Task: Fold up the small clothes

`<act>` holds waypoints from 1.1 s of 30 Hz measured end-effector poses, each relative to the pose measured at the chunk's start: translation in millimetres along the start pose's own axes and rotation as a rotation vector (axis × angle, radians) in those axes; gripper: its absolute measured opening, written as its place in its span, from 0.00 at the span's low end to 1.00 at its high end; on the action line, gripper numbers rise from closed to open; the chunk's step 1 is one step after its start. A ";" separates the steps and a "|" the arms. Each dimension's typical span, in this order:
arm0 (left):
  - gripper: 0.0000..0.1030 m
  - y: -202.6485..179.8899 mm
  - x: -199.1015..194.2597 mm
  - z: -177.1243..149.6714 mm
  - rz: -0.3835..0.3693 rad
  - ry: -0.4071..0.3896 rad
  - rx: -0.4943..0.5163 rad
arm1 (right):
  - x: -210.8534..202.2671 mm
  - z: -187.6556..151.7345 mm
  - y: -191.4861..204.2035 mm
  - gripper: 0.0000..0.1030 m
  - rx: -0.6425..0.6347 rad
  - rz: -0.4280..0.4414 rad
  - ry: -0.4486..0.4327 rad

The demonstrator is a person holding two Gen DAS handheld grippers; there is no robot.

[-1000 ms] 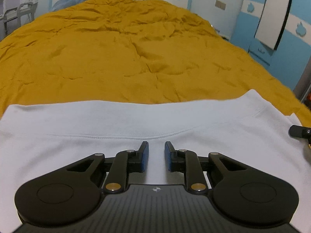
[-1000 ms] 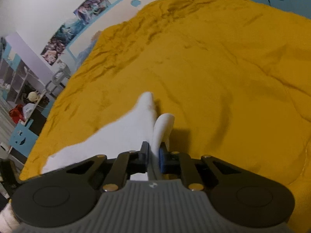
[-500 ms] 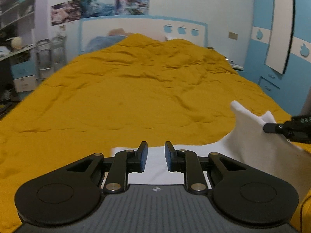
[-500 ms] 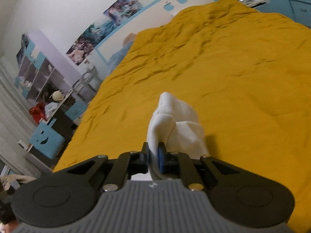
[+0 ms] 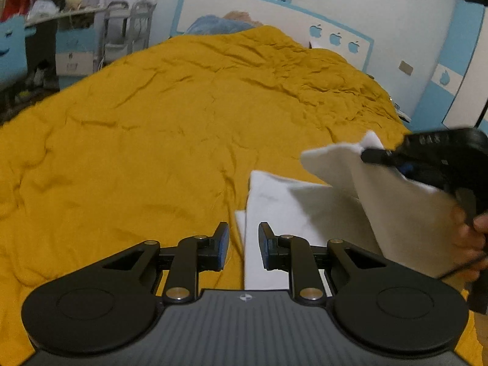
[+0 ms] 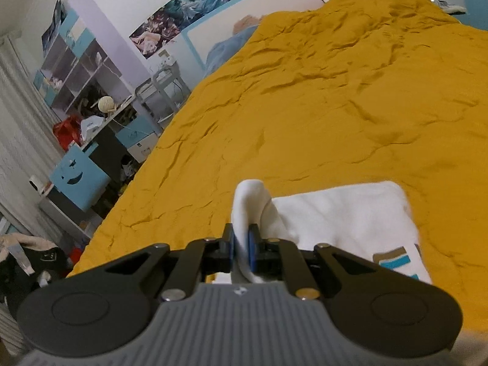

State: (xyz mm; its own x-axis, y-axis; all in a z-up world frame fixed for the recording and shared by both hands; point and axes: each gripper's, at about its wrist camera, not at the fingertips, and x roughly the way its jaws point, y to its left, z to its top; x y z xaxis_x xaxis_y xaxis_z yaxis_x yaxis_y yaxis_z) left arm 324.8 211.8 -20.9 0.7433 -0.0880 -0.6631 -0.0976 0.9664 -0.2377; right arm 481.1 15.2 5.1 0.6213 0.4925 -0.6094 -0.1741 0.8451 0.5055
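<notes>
Shelving (image 6: 70,70) and a cluttered desk (image 6: 100,122) stood beyond the left edge of the bed, and from there a mustard-yellow duvet (image 5: 170,128) ran wide and wrinkled toward the white-and-blue headboard (image 5: 244,12), leaving broad open cloth to the left of and ahead of both tools. Near the bed's near edge, the left gripper (image 5: 243,245) hovered just above the duvet with its jaws parted and nothing between them; the left border of the white garment (image 5: 274,207) fell in the gap between its fingers, yellow duvet showing on one side and white fabric on the other. That garment lay partly flat on the duvet, its far edge straight and its far right corner squared in the right wrist view, with a striped print (image 6: 396,259) in brown and blue near its right border. To the right, the right gripper (image 6: 241,248) was clamped on a bunched fold of the same white garment (image 6: 341,213), which stood up between its blue pads (image 6: 252,251). From the left wrist view, that held corner was raised clear of the flat layer, casting a shadow on it, and a hand (image 5: 471,238) showed at the frame's right edge.
</notes>
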 end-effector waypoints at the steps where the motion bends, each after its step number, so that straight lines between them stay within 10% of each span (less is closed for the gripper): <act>1: 0.24 7.8 0.3 -2.9 -0.001 0.002 -0.009 | 5.4 -0.6 5.1 0.04 -0.007 -0.004 -0.005; 20: 0.24 44.4 25.7 -22.4 0.008 0.040 -0.113 | 112.5 -79.5 63.1 0.05 -0.263 -0.046 0.218; 33: 0.39 28.2 -42.1 -25.7 -0.148 -0.028 -0.196 | -18.1 -82.6 73.7 0.17 -0.334 0.120 0.140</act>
State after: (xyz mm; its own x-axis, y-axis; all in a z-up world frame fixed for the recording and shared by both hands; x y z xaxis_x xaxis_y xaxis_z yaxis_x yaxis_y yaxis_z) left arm 273.8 236.5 -17.9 0.7767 -0.2157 -0.5918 -0.1108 0.8781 -0.4654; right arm 393.9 85.7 3.0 0.4746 0.5964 -0.6473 -0.4935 0.7893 0.3654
